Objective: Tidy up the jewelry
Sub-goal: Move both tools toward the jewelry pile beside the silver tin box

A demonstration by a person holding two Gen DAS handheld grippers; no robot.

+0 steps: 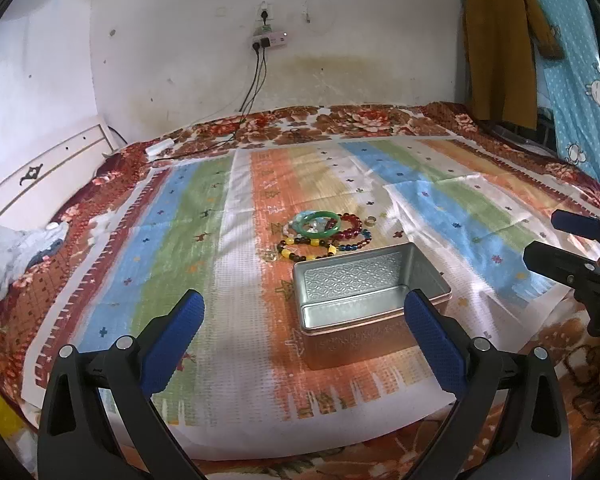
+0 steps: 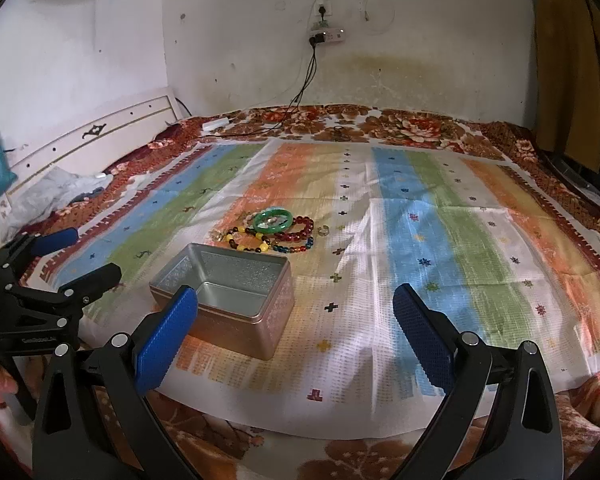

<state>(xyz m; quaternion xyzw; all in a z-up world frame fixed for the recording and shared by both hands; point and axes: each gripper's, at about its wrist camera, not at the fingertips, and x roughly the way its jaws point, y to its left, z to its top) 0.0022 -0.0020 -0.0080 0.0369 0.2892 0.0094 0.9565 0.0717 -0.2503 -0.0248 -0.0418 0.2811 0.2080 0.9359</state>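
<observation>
Striped cloth covers the bed; the open tin (image 1: 370, 300) sits near me, empty, with the bracelets (image 1: 322, 236) heaped just beyond its far edge. My left gripper (image 1: 304, 320) and right gripper (image 2: 296, 320) both gape wide, holding nothing. I'd approach the green bangle (image 2: 273, 220) low and pinch its rim, not the heap

Bracelets (image 1: 320, 236) just behind tin (image 1: 370, 304), both on mat (image 1: 228, 264), mid-bed.
</observation>
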